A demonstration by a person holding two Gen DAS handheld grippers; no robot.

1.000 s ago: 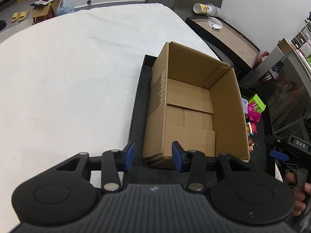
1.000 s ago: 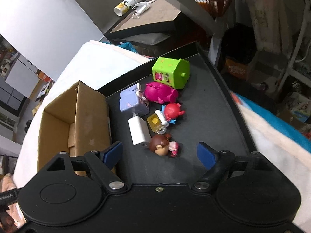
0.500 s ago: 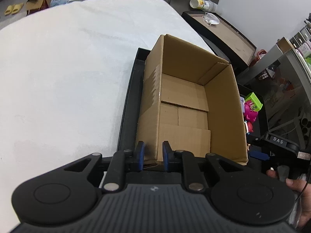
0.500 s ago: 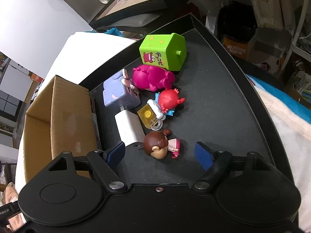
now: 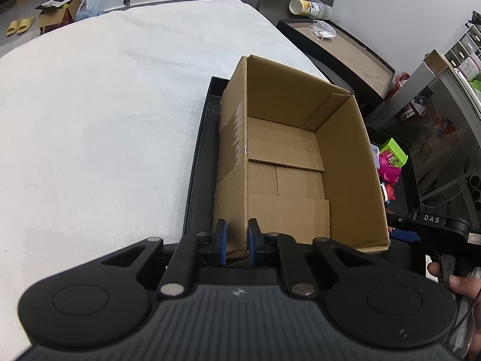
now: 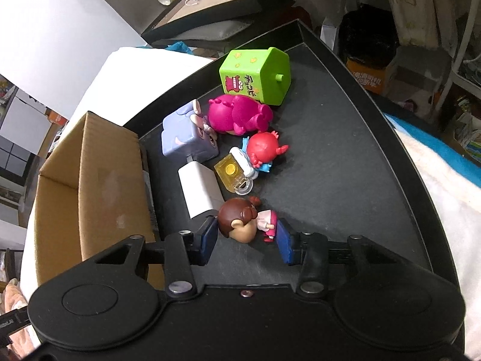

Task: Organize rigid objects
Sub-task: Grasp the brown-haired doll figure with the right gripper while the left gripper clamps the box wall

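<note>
An open, empty cardboard box (image 5: 285,150) stands on a black tray (image 5: 198,162). My left gripper (image 5: 237,240) is shut on the box's near wall at its left corner, one blue pad on each side. Right of the box (image 6: 99,192), several small toys lie on the tray (image 6: 345,165): a green cube (image 6: 255,75), a magenta figure (image 6: 237,117), a lilac cube (image 6: 186,135), a red-haired figure (image 6: 264,150), a white charger (image 6: 200,192). My right gripper (image 6: 246,242) is closing on a brown-haired figurine (image 6: 240,221); its pads touch the head and feet.
White bedding (image 5: 105,120) stretches left of the tray. A dark side table (image 5: 345,51) with a bottle and a face mask stands beyond. Cluttered shelves and boxes crowd the right side. A person's hand (image 5: 460,282) holds the right gripper's handle.
The left jaws closed onto the box's near wall. The right gripper came closer to the toys and its jaws narrowed around the brown-haired figurine.
</note>
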